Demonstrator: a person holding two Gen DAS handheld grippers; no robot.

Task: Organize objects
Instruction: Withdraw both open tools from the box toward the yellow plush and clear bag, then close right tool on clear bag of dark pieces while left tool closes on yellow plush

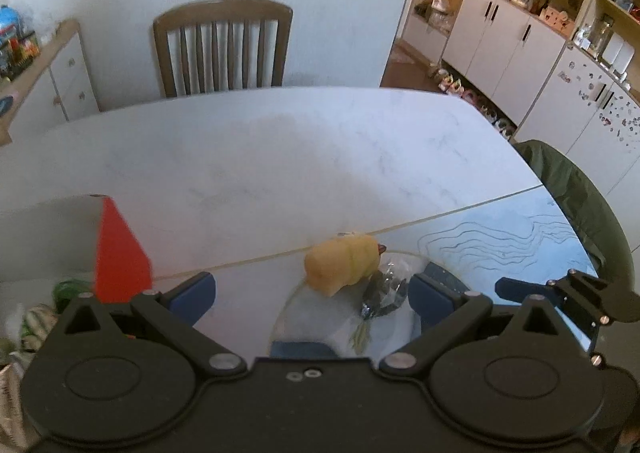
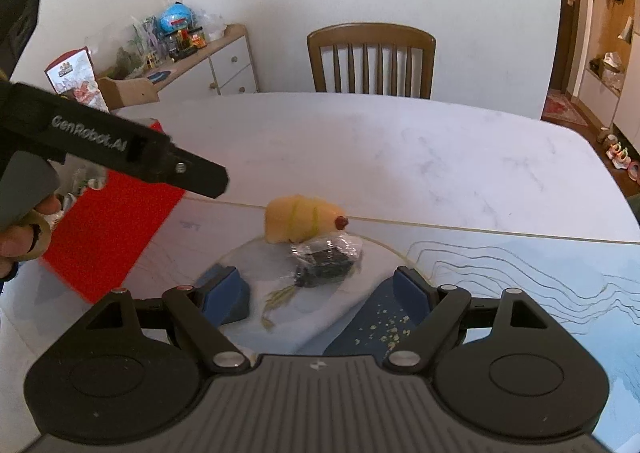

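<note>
Both hand-held grippers hover low over the desk (image 2: 400, 141) with fingers spread apart and nothing between them: the right hand-held gripper (image 2: 328, 295) faces a crinkly plastic packet (image 2: 326, 257), the left hand-held gripper (image 1: 312, 293) faces the same spot. A red box (image 2: 108, 229) stands to the left, its inside hidden. Just beyond the packet, touching or nearly so, lies a yellow toy (image 2: 302, 222), both on a pale mat. The toy looks light and probably soft; grip it across its plump middle. The packet seems flimsy and slippery; pinch its bunched bulk.
</note>
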